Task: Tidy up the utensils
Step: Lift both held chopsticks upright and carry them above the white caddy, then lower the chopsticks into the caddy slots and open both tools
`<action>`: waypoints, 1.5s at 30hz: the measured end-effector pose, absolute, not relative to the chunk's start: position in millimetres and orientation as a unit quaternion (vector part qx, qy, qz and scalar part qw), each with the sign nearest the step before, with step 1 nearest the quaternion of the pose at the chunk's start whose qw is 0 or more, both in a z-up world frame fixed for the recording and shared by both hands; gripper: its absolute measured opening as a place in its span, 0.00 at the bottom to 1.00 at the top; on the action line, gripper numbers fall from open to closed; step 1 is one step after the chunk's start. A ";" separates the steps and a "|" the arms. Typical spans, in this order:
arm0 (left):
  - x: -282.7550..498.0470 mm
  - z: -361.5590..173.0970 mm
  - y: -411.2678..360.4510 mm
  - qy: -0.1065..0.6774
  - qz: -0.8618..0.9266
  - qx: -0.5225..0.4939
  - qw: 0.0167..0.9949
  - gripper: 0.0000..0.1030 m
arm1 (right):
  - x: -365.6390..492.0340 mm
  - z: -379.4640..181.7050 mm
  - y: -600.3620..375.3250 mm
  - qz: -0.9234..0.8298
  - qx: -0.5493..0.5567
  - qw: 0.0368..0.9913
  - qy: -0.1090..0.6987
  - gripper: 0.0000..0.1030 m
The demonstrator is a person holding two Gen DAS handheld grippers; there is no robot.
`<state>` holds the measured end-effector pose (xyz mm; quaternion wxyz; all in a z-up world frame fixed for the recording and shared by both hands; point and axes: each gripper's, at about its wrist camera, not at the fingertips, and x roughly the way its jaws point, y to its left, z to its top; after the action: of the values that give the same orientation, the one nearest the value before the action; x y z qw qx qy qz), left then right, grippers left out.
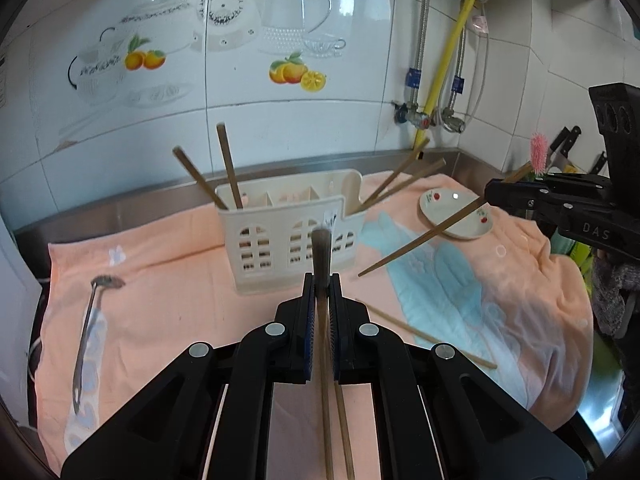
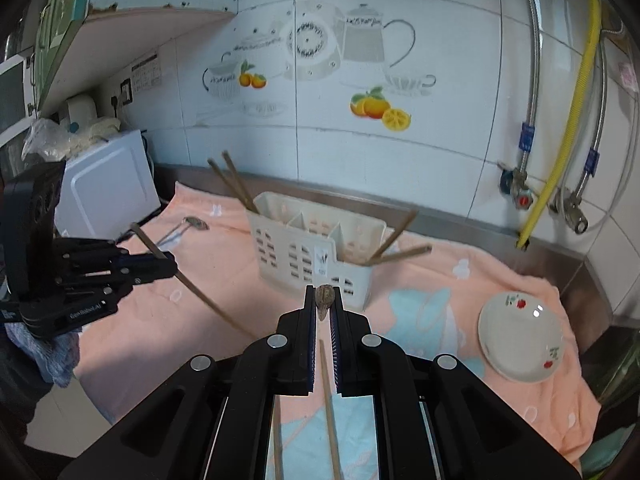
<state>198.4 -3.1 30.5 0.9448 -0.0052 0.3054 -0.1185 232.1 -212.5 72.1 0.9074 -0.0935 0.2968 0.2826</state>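
Both grippers, left gripper [image 1: 322, 280] & right gripper [image 2: 323, 294], each clenched on a chopstick [image 1: 321, 252]: light, stiff, slick wood, so grip mid-shaft.

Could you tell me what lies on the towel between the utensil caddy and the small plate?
Nothing lies there: in the right wrist view the towel is bare between caddy and plate.

A cream plastic utensil caddy [image 1: 288, 236] stands upright just ahead of both tongs, two brown chopsticks [image 1: 230, 168] leaning in its left compartment, two [image 1: 400, 178] in its right. One chopstick [image 1: 322, 256] is clamped in each tongs; another [image 1: 424, 334] lies beneath. A ladle [image 1: 86, 336] lies far left.
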 end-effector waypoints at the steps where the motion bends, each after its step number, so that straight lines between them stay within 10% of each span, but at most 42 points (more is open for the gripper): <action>1: 200.7 34.4 -3.1 0.303 -0.119 -0.005 0.946 0.05 | 233.4 75.8 -211.9 0.284 -0.093 0.907 0.296 0.06; 24: 261.8 172.7 14.0 0.177 -0.075 0.000 0.981 0.05 | 275.0 139.9 -210.3 0.270 -0.084 0.919 0.275 0.06; 45: 316.0 104.8 37.0 0.247 -0.047 -0.017 0.968 0.05 | 322.8 96.9 -182.3 0.268 -0.092 0.901 0.328 0.06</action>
<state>316.0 37.0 104.8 0.9678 -0.0167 0.2466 -0.0472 322.8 -182.3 96.9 0.9012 -0.0918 0.3280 0.2678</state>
